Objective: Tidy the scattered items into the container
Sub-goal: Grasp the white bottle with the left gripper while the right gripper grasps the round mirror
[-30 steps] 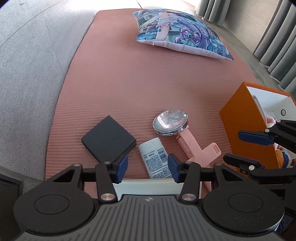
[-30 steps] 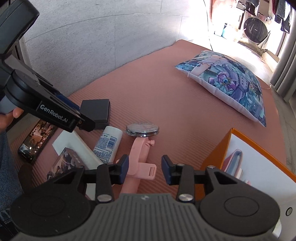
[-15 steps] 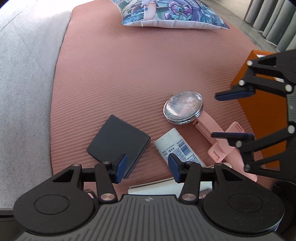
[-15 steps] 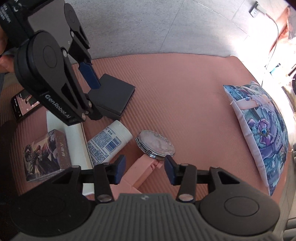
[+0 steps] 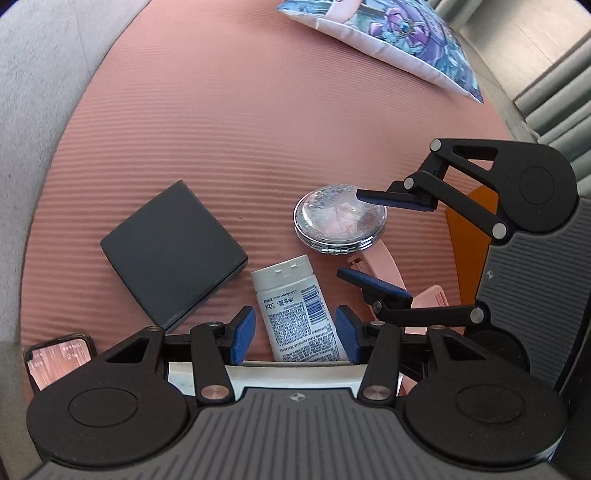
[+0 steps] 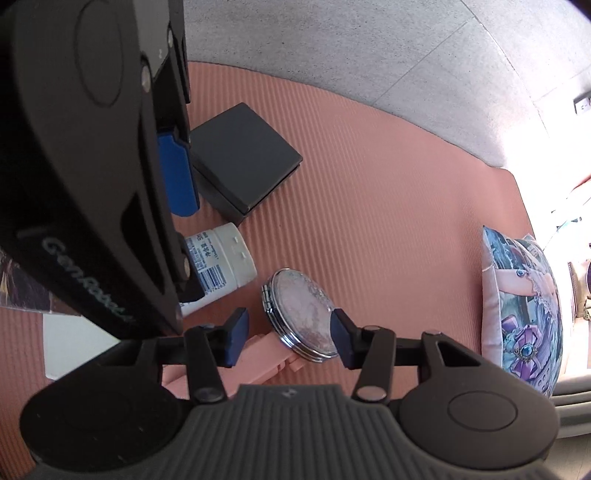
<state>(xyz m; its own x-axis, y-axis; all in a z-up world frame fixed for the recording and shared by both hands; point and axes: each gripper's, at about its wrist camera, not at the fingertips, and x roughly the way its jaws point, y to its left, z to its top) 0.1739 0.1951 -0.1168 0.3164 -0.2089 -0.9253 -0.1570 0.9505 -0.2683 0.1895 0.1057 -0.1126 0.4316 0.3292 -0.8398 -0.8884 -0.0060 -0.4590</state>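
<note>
A ribbed pink mat (image 5: 229, 122) is being used as the surface, with a printed cushion (image 5: 399, 33) lying at its far end. An orange container (image 5: 463, 236) is being partly hidden behind the right tongs (image 5: 360, 236). A black box (image 5: 173, 251) is lying just beside a white tube (image 5: 295, 306), which is being straddled, untouched, by the half-open left tongs (image 5: 295, 334). A round compact mirror (image 6: 301, 314) is being bracketed by the right tongs, parted and gripping nothing.

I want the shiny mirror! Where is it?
The round mirror lies on the pink mat, right of the white tube, between the right gripper's open fingers.
</note>
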